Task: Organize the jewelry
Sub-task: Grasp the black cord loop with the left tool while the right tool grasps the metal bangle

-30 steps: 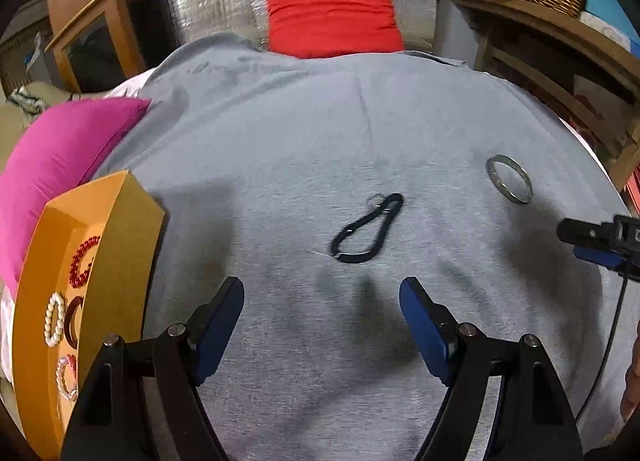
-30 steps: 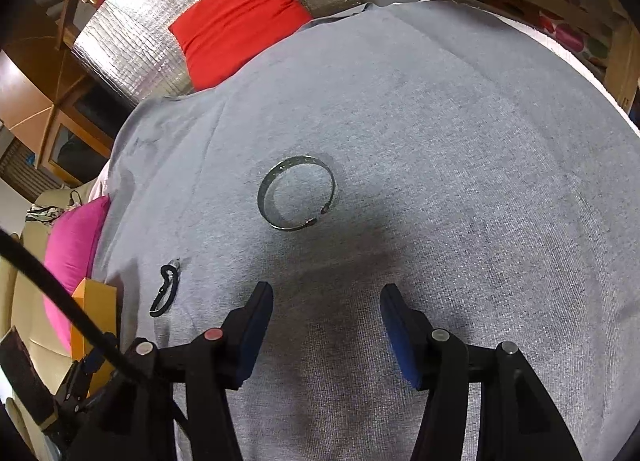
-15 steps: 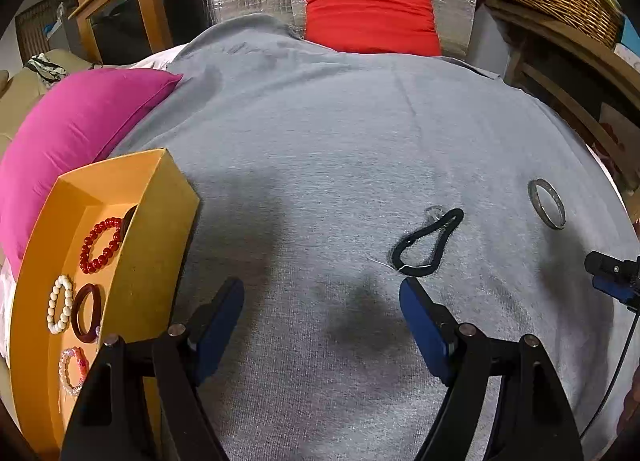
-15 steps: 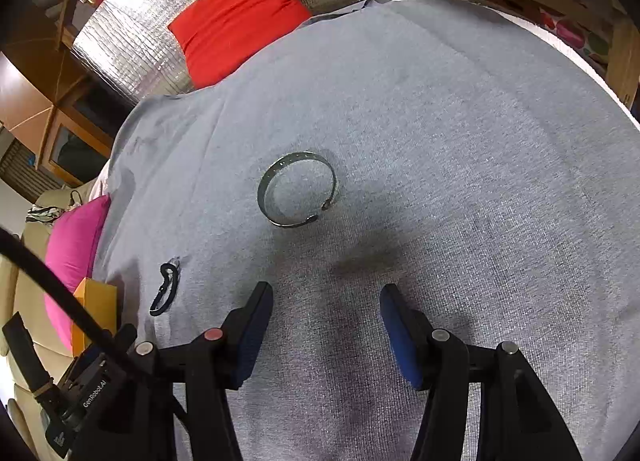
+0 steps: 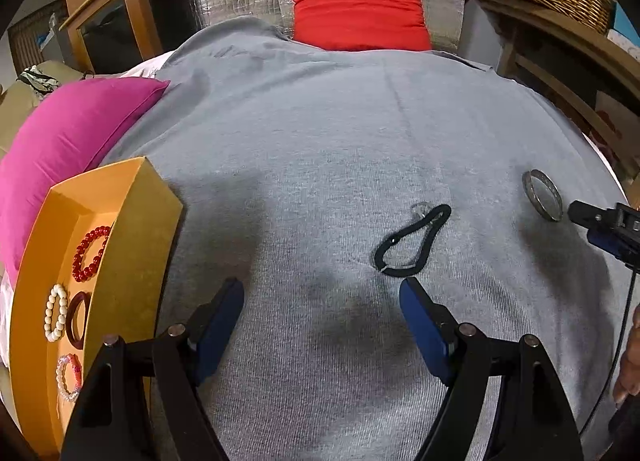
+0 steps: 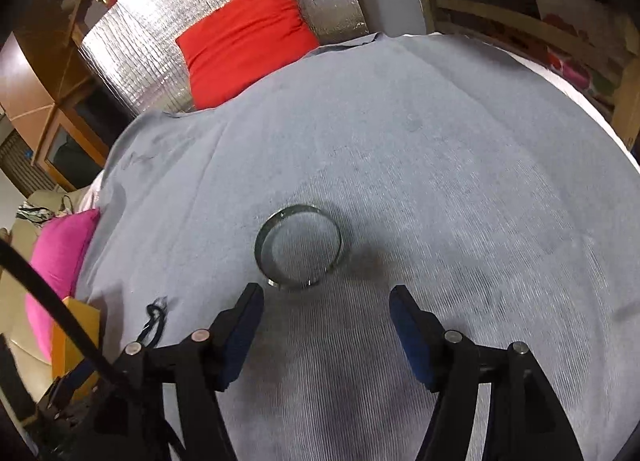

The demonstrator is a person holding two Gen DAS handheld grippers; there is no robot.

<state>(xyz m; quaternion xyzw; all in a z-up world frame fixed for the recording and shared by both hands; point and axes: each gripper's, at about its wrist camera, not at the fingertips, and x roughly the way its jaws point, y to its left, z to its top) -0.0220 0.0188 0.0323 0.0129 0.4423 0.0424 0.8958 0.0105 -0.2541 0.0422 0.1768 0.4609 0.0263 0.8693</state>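
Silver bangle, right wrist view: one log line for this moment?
right claw: opening, empty | silver bangle: flat on grey cloth, just ahead | left claw: open, empty | black cord bracelet: on cloth

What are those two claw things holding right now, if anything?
Nothing. The left gripper is open above the grey cloth, and the right gripper is opening just short of the silver bangle.

Both the left gripper (image 5: 322, 317) and the right gripper (image 6: 326, 321) have black angular linkage arms, silver round pivot screws and flat blue finger pads (image 5: 420, 321), with a black cable (image 6: 60, 317).
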